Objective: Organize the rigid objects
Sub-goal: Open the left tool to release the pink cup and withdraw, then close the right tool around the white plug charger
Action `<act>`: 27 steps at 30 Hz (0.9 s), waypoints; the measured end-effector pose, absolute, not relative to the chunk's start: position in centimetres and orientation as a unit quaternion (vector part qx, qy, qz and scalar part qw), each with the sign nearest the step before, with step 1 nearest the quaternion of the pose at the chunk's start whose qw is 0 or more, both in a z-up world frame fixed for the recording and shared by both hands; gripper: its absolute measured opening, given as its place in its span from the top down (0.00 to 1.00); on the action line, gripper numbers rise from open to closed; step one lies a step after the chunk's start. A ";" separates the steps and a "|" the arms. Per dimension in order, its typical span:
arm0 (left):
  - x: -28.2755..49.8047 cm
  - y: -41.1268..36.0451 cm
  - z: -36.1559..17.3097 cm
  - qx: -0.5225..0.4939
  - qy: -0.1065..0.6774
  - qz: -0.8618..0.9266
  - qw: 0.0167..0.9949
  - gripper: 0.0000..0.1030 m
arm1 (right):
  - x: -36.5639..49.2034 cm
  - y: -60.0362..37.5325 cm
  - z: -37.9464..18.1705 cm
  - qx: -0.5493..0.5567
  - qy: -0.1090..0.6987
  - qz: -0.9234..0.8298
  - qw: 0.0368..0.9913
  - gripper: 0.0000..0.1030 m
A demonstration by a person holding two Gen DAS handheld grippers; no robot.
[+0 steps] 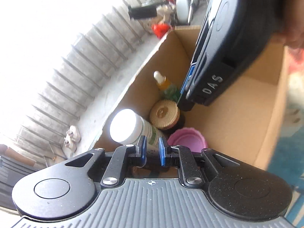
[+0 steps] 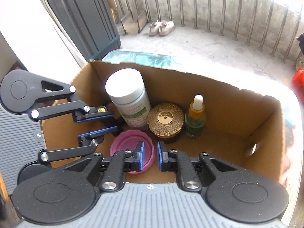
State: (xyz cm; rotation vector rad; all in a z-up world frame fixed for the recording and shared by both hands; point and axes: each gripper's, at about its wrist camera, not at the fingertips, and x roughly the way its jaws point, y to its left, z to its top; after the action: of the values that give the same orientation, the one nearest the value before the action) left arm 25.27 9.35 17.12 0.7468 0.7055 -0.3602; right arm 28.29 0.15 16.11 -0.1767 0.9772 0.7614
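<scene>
An open cardboard box point(image 2: 218, 87) holds a tall white bottle point(image 2: 125, 87) with a green label, a dark jar with a gold ribbed lid point(image 2: 165, 118), an amber dropper bottle point(image 2: 195, 114) and a pink round lid point(image 2: 129, 142). My right gripper point(image 2: 150, 155) hangs over the box's near side, just above the pink lid, with its blue pads close together and nothing between them. My left gripper point(image 2: 114, 122) reaches in from the left beside the white bottle point(image 1: 125, 125), its pads also nearly together. I see nothing clearly gripped. In the left wrist view the right gripper point(image 1: 185, 104) fills the upper right.
The box stands on a glass-topped table point(image 2: 142, 58) on a concrete balcony. A metal railing point(image 2: 237, 19) runs along the far side, with a pair of shoes point(image 2: 161, 27) by it. A dark grey cabinet point(image 2: 85, 19) stands at the left. The right half of the box floor point(image 2: 218, 152) is bare.
</scene>
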 end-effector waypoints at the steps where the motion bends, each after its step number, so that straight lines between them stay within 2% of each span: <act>1: 23.6 9.6 18.3 0.330 0.322 -0.184 0.868 0.82 | 27.4 -1.1 17.2 -0.072 0.442 0.357 0.820 0.85; 3: 19.2 9.6 20.5 0.262 0.305 -0.233 0.886 0.65 | 25.8 -3.8 19.0 -0.040 0.413 0.366 0.833 0.85; 5: 15.3 9.3 20.7 0.208 0.286 -0.274 0.894 0.33 | 23.3 -6.5 20.1 -0.020 0.387 0.373 0.843 0.84; 6: 13.6 8.9 20.0 0.192 0.278 -0.292 0.895 0.29 | 22.5 -8.0 20.2 -0.016 0.377 0.377 0.846 0.82; 11: 10.3 4.6 13.6 0.142 0.274 -0.331 0.892 0.32 | 17.0 -12.2 18.0 0.017 0.372 0.358 0.856 0.75; 15: 14.3 2.8 9.5 0.120 0.302 -0.309 0.894 0.32 | 14.2 -12.5 14.2 0.030 0.379 0.342 0.859 0.75; 19: 16.0 3.2 8.1 0.122 0.320 -0.269 0.900 0.31 | 14.0 -12.2 11.1 0.027 0.406 0.328 0.853 0.75; 23: 16.7 3.0 7.5 0.120 0.291 -0.261 0.913 0.30 | 14.4 -12.5 9.7 0.024 0.411 0.324 0.852 0.73; 25: 16.9 2.5 7.2 0.125 0.290 -0.275 0.908 0.30 | 14.8 -12.6 9.1 0.026 0.410 0.315 0.856 0.63; 27: 17.2 2.0 6.9 0.132 0.291 -0.283 0.904 0.35 | 15.1 -12.5 8.9 0.026 0.405 0.318 0.857 0.60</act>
State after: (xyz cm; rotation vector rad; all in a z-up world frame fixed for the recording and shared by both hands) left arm 17.21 1.99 6.85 0.2731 0.6016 -0.5851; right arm 15.05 -12.53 8.87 0.0553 0.8503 0.6673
